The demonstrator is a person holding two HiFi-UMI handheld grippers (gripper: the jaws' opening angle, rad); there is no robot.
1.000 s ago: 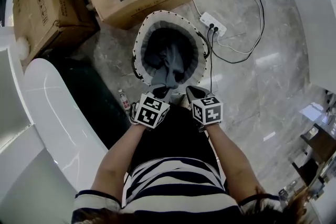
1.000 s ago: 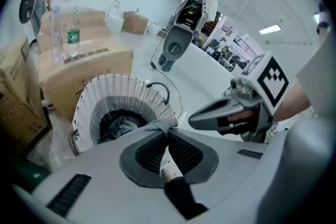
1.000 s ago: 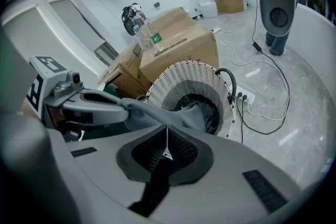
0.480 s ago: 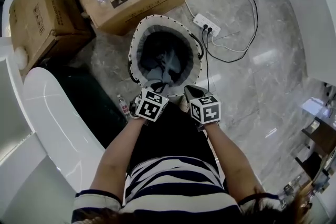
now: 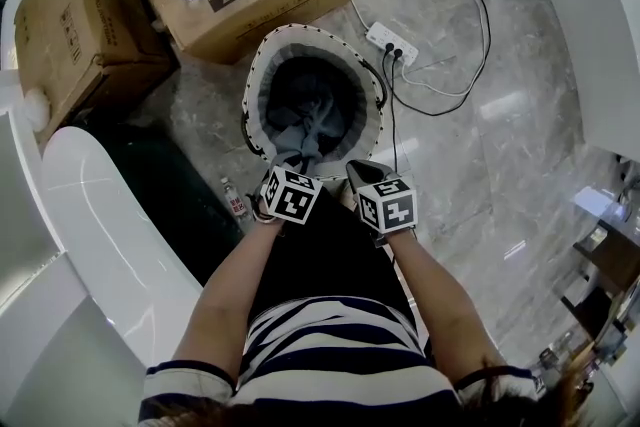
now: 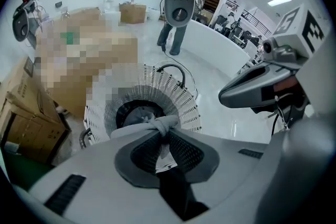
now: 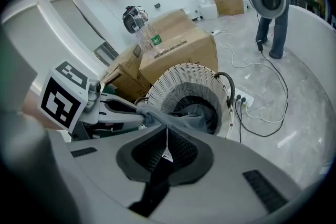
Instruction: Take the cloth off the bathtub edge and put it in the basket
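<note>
My left gripper (image 5: 290, 165) and right gripper (image 5: 352, 171) both clamp the crumpled grey cloth (image 5: 318, 120) over the round white woven basket (image 5: 258, 65); I'd lower before releasing.

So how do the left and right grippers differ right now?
The left gripper is shut on a bunched end of the cloth; the right gripper is shut with nothing visibly between its jaws. The cloth trails from the left gripper into the basket, while the right gripper only sits beside it. Both point steeply down over the basket's near rim.
</note>
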